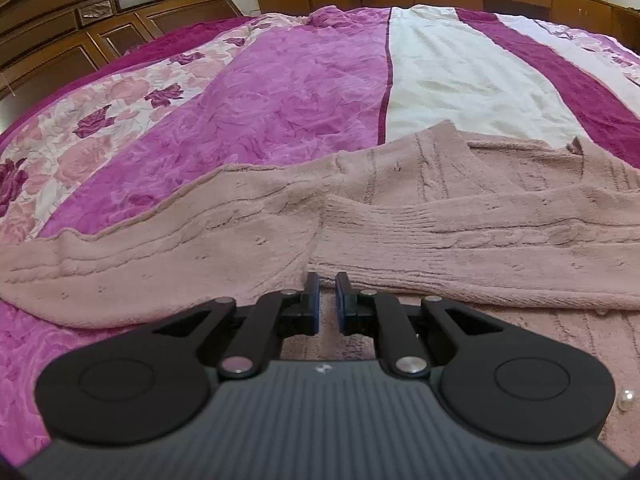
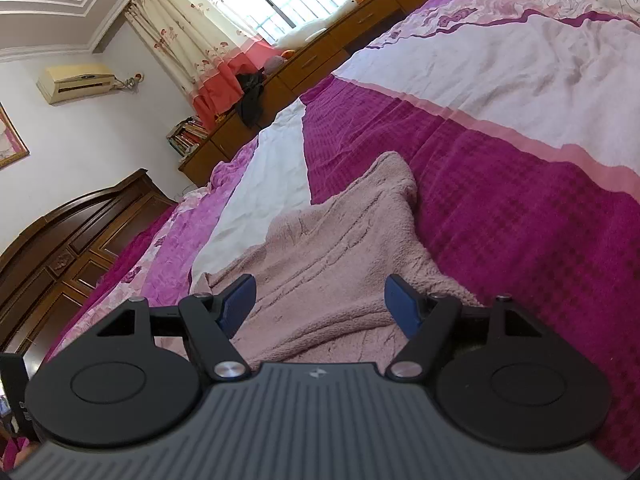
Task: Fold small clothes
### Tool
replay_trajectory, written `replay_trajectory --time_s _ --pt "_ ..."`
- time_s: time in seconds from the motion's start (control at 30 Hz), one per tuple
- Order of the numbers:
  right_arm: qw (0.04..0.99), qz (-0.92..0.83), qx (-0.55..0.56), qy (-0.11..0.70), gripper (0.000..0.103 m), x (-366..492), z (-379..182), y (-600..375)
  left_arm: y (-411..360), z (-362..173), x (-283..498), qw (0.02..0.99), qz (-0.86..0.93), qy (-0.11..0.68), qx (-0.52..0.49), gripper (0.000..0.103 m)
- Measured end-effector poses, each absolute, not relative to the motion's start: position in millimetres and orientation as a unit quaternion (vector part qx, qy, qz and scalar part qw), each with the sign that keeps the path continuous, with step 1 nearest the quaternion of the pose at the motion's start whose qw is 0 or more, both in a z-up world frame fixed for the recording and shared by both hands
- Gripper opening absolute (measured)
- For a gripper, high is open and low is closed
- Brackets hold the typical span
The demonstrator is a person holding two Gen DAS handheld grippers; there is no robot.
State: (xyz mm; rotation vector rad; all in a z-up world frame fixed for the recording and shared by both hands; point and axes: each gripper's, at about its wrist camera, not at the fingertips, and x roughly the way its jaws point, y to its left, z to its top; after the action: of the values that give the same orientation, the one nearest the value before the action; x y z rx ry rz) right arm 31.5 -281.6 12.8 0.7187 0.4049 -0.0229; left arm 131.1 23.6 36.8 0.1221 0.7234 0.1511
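A: Left wrist view: the left hand-held gripper (image 1: 328, 296), pads nearly together with a narrow gap, sits low at a fold of the pink knitted sweater (image 1: 400, 216); whether it pinches fabric cannot be told. A pearl button (image 1: 628, 394) shows only here.

B: Right wrist view: the right hand-held gripper (image 2: 320, 304) is spread wide, released, over the sweater (image 2: 332, 252) rumpled on the bed (image 2: 500, 208). An air conditioner (image 2: 76, 80) and curtain (image 2: 200, 40) appear only here.
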Motion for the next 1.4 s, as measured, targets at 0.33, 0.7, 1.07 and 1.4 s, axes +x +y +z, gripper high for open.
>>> replay_trajectory --time_s 0.33,0.7,1.07,1.4 --pt "0.918 -0.017 0.338 0.207 0.077 26.7 22.9 -276.6 48.1 48.9 131.5 0.930 0.087 0.357 0.016 0.012" --pt "0.924 0.005 0.314 0.220 0.077 15.3 44.0 -256.9 94.1 86.2 104.8 0.932 0.094 0.350 -0.021 0.013" --pt "0.930 0.038 0.287 0.228 0.078 -3.7 62.8 -223.3 165.8 125.9 73.9 0.931 0.180 0.315 0.025 0.060" --pt "0.929 0.038 0.262 0.258 0.078 -21.4 58.3 -201.4 232.5 103.8 64.5 0.911 0.235 0.337 -0.027 0.060"
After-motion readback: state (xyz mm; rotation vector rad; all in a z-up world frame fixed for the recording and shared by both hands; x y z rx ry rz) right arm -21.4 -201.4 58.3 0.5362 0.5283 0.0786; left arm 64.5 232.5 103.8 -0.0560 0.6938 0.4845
